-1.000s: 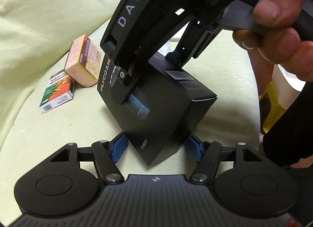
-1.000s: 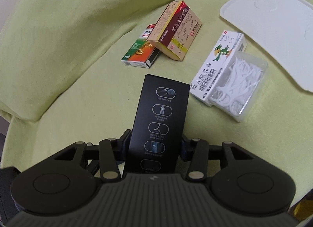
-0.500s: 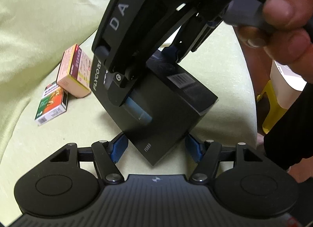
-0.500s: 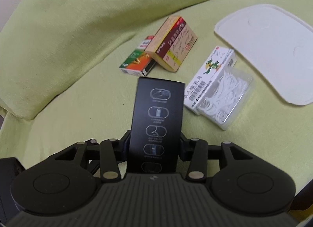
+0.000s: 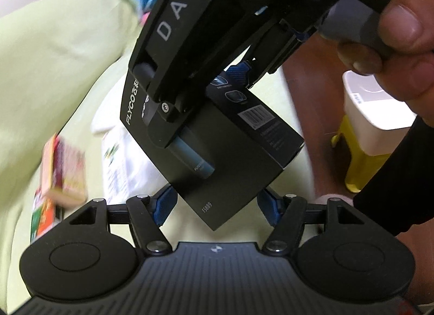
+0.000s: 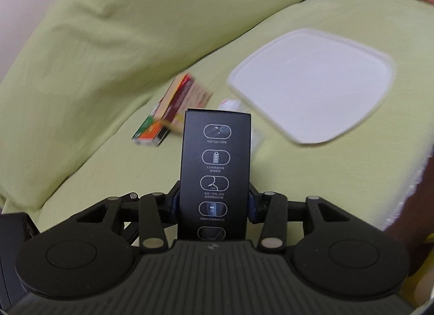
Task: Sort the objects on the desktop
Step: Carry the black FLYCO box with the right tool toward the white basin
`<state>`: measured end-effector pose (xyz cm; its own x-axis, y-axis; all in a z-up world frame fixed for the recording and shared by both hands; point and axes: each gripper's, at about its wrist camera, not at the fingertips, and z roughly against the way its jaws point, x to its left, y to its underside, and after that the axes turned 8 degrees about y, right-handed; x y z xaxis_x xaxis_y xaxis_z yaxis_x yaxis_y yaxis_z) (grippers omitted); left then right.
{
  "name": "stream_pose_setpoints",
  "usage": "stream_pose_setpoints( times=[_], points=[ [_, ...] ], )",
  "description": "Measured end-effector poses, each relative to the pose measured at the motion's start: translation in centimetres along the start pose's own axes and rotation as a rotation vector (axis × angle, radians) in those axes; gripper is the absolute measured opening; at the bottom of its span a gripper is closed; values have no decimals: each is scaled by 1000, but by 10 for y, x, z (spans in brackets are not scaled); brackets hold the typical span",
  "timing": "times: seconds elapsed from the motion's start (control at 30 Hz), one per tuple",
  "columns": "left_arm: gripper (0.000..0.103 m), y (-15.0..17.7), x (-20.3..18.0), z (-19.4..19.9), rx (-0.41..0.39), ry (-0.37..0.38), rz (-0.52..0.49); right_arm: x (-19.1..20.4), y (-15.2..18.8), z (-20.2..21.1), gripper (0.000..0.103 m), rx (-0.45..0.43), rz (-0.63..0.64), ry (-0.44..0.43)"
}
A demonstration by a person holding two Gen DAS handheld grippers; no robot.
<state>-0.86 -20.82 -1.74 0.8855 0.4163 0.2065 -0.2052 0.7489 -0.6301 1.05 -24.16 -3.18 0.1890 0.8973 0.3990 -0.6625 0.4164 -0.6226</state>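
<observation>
Taking the black box (image 6: 215, 171) as landmark: to its left lie 2 small cartons (image 6: 173, 114) on the green cover (image 6: 108, 51), blurred beyond reading. The box is lifted off the cover, clamped at its narrow sides in the right gripper (image 6: 214, 203). It looks light, stiff and smooth, so flat-sided pinching suits it. The left gripper (image 5: 214, 203) stands apart around its lower corner, not touching. Right of it sits a white lid (image 6: 325, 81). A packet behind the box is mostly hidden.
</observation>
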Motion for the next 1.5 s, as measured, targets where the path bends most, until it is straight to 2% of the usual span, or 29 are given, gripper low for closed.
stream_pose_setpoints(
  times=[0.4,0.67,0.73,0.8,0.87,1.03,1.13,1.27,1.37,1.43,1.5],
  points=[
    [67,-93,-63,-54,-59,156,-227,-112,4,73,40,-164,-211,158],
    [67,-143,-108,-89,-90,251,-341,-180,13,115,40,-209,-320,258],
    [67,-155,-130,-99,-92,283,-380,-196,19,125,40,-214,-351,291],
    [67,-157,-147,-116,-95,316,-417,-212,27,135,40,-223,-384,326],
    [67,-155,-174,-151,-100,350,-447,-226,34,143,40,-235,-414,360],
    [67,-166,-204,-180,-105,432,-510,-262,54,155,40,-237,-495,431],
    [67,-159,-241,-197,-102,467,-536,-278,68,153,40,-212,-538,452],
    [67,-169,-236,-215,-72,523,-545,-294,85,142,39,-171,-589,477],
    [67,-159,-244,-233,-49,538,-579,-302,96,136,39,-154,-621,485],
    [67,-135,-259,-215,-36,553,-593,-308,103,132,39,-146,-644,486],
    [67,-133,-261,-223,-25,563,-602,-314,107,129,39,-138,-666,484]
  ],
)
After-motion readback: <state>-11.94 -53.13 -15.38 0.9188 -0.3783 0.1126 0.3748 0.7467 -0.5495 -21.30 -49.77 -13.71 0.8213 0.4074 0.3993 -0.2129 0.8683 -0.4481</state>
